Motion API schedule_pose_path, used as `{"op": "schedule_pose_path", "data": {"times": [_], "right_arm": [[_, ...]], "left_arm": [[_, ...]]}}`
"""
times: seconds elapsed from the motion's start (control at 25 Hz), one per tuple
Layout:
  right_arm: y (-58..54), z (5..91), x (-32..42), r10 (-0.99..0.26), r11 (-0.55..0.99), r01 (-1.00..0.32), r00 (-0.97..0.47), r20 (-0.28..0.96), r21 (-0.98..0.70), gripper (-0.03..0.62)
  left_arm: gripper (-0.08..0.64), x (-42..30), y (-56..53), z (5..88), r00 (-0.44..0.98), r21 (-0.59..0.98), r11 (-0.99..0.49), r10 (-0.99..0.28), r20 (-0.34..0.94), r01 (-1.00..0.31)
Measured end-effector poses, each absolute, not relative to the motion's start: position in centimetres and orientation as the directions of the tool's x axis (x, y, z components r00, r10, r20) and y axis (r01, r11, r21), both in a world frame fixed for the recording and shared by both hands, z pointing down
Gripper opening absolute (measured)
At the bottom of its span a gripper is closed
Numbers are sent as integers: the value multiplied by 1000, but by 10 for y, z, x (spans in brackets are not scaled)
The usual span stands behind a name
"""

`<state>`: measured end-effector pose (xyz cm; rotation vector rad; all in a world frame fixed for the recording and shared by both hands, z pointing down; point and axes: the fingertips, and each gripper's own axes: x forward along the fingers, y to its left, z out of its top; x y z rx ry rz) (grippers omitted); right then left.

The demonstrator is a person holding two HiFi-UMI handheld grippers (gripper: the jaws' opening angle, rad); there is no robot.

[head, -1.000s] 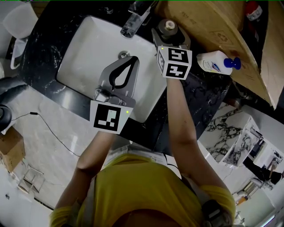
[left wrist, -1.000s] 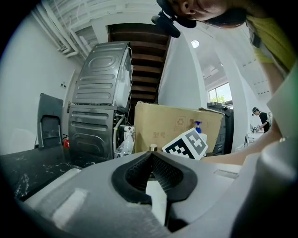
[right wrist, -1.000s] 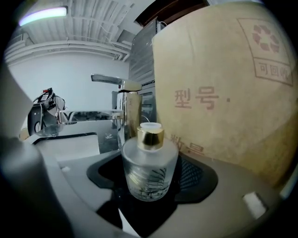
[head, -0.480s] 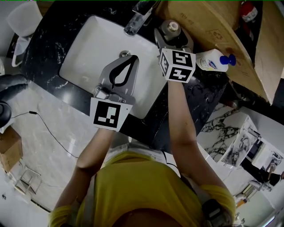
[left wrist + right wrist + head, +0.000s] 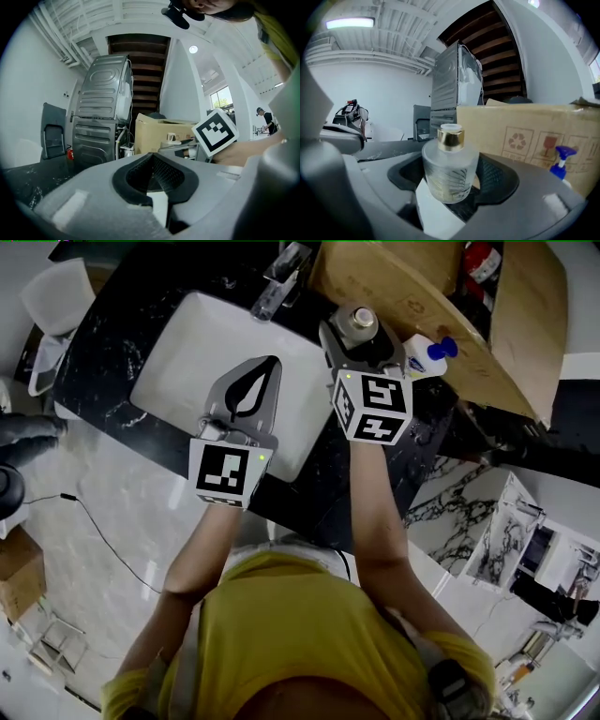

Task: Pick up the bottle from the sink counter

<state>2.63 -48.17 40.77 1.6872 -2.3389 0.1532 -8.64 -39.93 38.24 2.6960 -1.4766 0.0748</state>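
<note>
Right tool (image 5: pixel 357 336) has lifted the gripped bottle (image 5: pixel 450 164).

The black marbled desk (image 5: pixel 105 362) is carrying a white sink basin (image 5: pixel 183 367) at its centre, with a faucet (image 5: pixel 277 279) standing at the basin's 1 o'clock. A cardboard box (image 5: pixel 422 296) is resting at 2 o'clock, a blue-headed pump bottle (image 5: pixel 427 354) standing just beside it.

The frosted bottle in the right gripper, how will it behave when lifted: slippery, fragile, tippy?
Probably rigid and fragile: the bottle looks like frosted glass. Its round, smooth body could slip or twist between the jaws of the right gripper. Squat and wide, it likely won't tip easily when set down.
</note>
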Motion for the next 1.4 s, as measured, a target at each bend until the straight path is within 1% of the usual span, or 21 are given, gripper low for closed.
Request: {"op": "schedule_pose_path", "data": {"times": [0.36,0.68,0.92,1.12,1.4], "right_arm": [[-406,351,43,-944,269,-960,-249,218,70,325],[-358,310,80,-977,166,-982,-151,152,87,325],[-324,309,87,-985,114,-989,-100,142,95,325],[-309,320,80,-982,122,-989,-108,155,80,325],[-301,331,75,-978,143,-987,-130,163,73,325]], "left_arm": [[6,-92,-376,350,539,4,-539,-841,40,-842],[6,-95,-361,329,539,-9,-540,-842,34,-842],[6,-95,-350,314,539,-48,-539,-842,24,-841],[6,-97,-338,319,541,-59,-543,-840,44,-838],[6,-95,-327,318,551,-69,-552,-834,39,-831]]}}
